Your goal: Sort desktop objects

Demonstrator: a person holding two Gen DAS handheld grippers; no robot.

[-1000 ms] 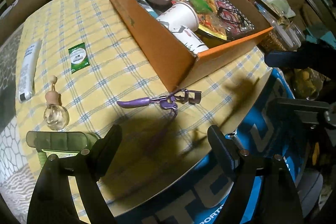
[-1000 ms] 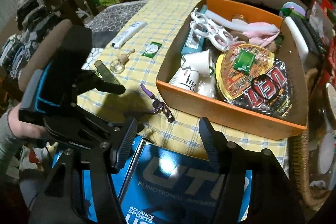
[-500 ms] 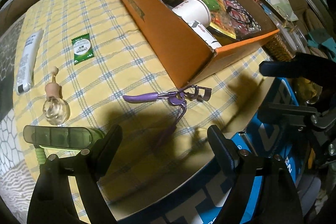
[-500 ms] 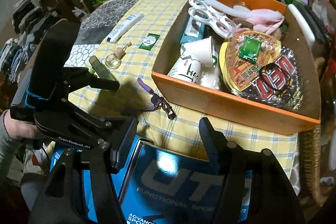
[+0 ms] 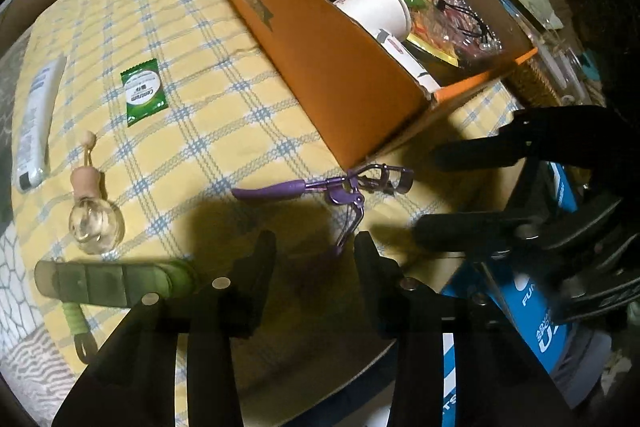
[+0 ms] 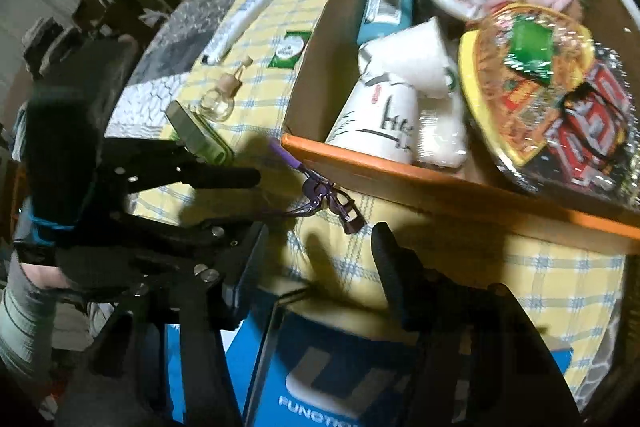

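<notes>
Sorting is partly complete: I see the orange box (image 5: 320, 67) already crowded with items. Five remain on the bench (image 5: 192, 39): purple eyelash curler (image 5: 332, 187), green sachet (image 5: 143, 93), white tube (image 5: 38, 115), round glass bottle (image 5: 94, 223), green case (image 5: 108, 283). The curler lies flat just beside the box corner, handles splayed. Left gripper (image 5: 316, 259) and right gripper (image 6: 320, 247) have just been closing, jaws still parted and pinching nothing.

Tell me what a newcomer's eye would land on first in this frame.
The orange cardboard box, crammed with paper cups, snack packets and a white hanger, dominates the yellow checked tablecloth. Just off its near corner lies a purple eyelash curler, with the left gripper and right gripper both poised near it, their jaws having just been closing with nothing between them.
</notes>
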